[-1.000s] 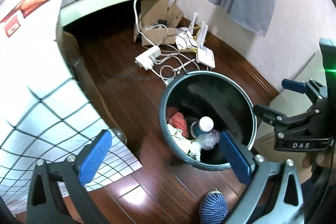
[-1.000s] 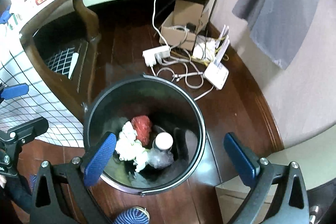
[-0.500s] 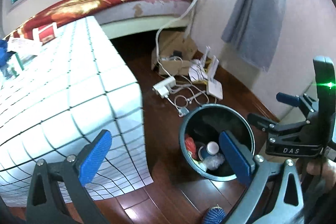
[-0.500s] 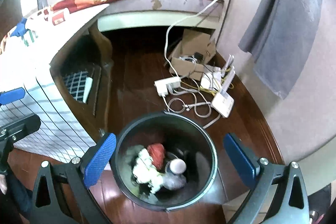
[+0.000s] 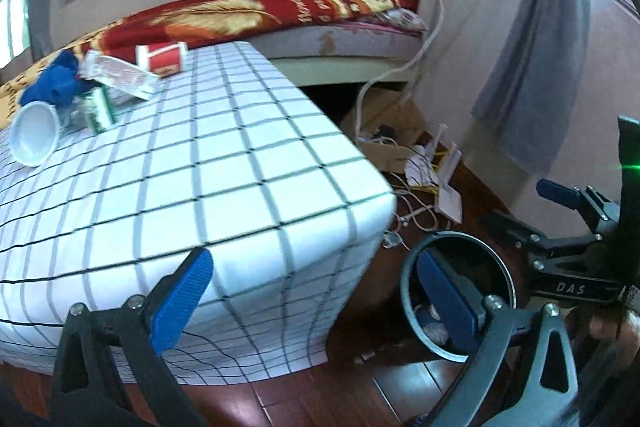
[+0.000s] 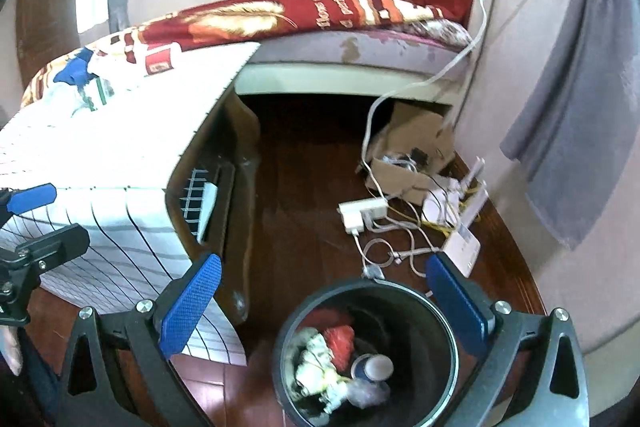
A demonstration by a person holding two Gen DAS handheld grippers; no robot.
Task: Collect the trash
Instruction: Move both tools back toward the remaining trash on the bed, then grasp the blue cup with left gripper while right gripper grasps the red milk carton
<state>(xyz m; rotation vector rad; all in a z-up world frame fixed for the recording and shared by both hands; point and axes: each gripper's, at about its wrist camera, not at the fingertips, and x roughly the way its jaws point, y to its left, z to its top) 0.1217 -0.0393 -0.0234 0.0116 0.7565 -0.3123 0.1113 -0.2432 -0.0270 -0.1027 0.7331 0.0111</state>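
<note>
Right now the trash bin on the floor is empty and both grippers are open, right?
Not quite. The trash bin is not empty: the right wrist view shows a red wrapper, white crumpled paper and a cup inside. The left gripper and right gripper are indeed open.

Both claws have risen from the bin [image 6: 366, 351]; tabletop litter [image 5: 92, 87] now shows.

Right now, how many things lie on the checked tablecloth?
5, clustered at the far left: a white cup, a blue cloth, a green-and-white carton, a flat white packet and a red-and-white container. Something clear among them may be a sixth.
</note>
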